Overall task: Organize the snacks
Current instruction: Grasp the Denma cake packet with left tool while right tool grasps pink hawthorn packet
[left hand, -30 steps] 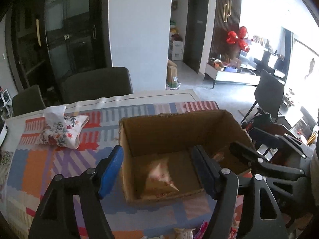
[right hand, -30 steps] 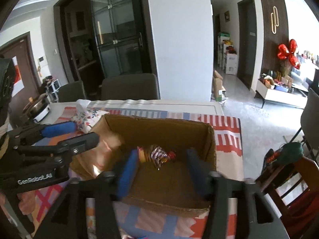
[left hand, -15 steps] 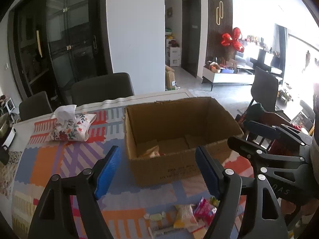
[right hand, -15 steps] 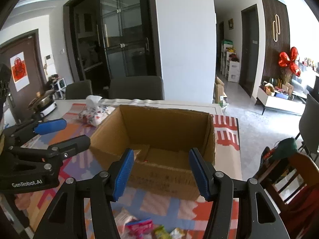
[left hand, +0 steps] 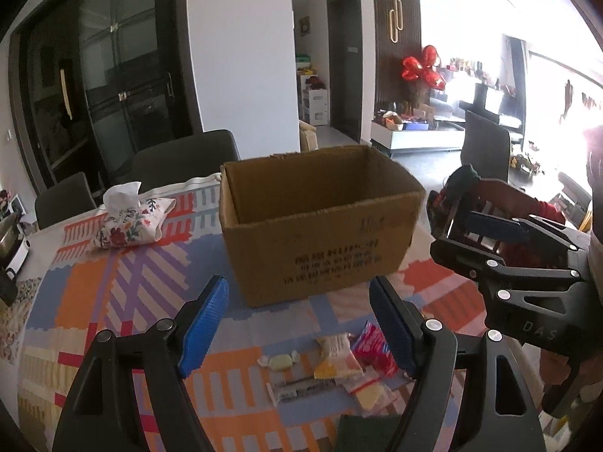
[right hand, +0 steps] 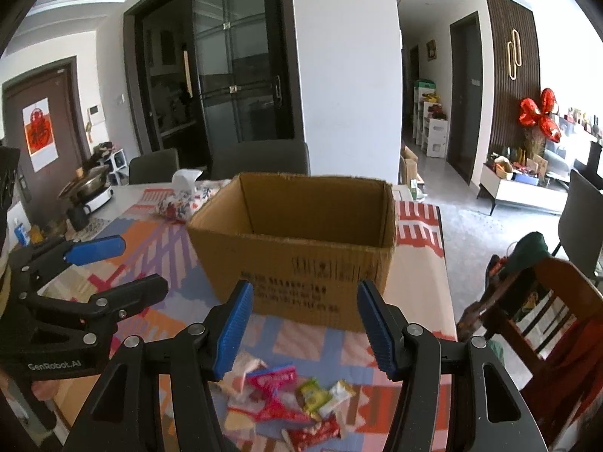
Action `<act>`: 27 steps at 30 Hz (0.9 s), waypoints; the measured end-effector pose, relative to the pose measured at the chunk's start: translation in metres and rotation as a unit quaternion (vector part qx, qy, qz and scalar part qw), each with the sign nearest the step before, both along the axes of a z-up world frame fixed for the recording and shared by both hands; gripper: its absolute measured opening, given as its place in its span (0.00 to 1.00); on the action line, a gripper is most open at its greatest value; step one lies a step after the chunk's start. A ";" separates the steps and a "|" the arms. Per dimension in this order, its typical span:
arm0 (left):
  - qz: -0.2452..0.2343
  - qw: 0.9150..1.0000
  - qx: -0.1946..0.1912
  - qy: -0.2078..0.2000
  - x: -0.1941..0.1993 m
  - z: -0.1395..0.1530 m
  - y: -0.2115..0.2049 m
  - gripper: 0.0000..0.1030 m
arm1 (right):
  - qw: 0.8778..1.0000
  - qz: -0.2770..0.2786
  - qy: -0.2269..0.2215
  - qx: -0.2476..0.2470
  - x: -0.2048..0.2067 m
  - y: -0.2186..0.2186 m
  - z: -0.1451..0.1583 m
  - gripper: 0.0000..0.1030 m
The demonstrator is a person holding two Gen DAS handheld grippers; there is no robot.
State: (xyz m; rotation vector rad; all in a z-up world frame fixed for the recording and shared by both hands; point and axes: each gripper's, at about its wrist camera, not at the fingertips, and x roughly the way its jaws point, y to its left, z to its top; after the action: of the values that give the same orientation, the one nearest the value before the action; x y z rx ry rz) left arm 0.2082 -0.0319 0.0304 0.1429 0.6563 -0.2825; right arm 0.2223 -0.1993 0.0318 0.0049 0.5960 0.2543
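Note:
An open cardboard box [left hand: 320, 226] stands on the patterned tablecloth; it also shows in the right wrist view [right hand: 297, 248]. A pile of small wrapped snacks [left hand: 339, 361] lies on the cloth in front of the box, near side, and shows in the right wrist view [right hand: 286, 403] too. My left gripper [left hand: 297, 324] is open and empty, held above the snacks. My right gripper [right hand: 305, 327] is open and empty, above the same pile. Each gripper shows in the other's view: the right one [left hand: 520, 260] and the left one [right hand: 75, 282].
A floral tissue pouch [left hand: 130, 218] lies left of the box. A pot and a kettle [right hand: 86, 196] stand at the table's far left. Dark chairs [left hand: 181, 162] stand behind the table. A wooden chair [right hand: 535, 312] stands by the table's right edge.
Both grippers have pulled back from over the box toward the near side and lowered. The snack pile has come into view beneath them. Both stay open.

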 end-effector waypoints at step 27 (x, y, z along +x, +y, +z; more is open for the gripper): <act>-0.073 0.991 0.001 0.115 0.006 -0.094 -0.011 0.47 | 0.984 0.088 0.151 0.011 0.011 0.020 -0.111 0.44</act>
State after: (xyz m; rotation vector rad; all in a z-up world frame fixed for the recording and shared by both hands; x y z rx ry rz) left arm 0.2140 -0.0426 -0.0633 0.1625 0.8774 -0.4434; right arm 0.2337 -0.1797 -0.0796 0.0125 0.8980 0.4371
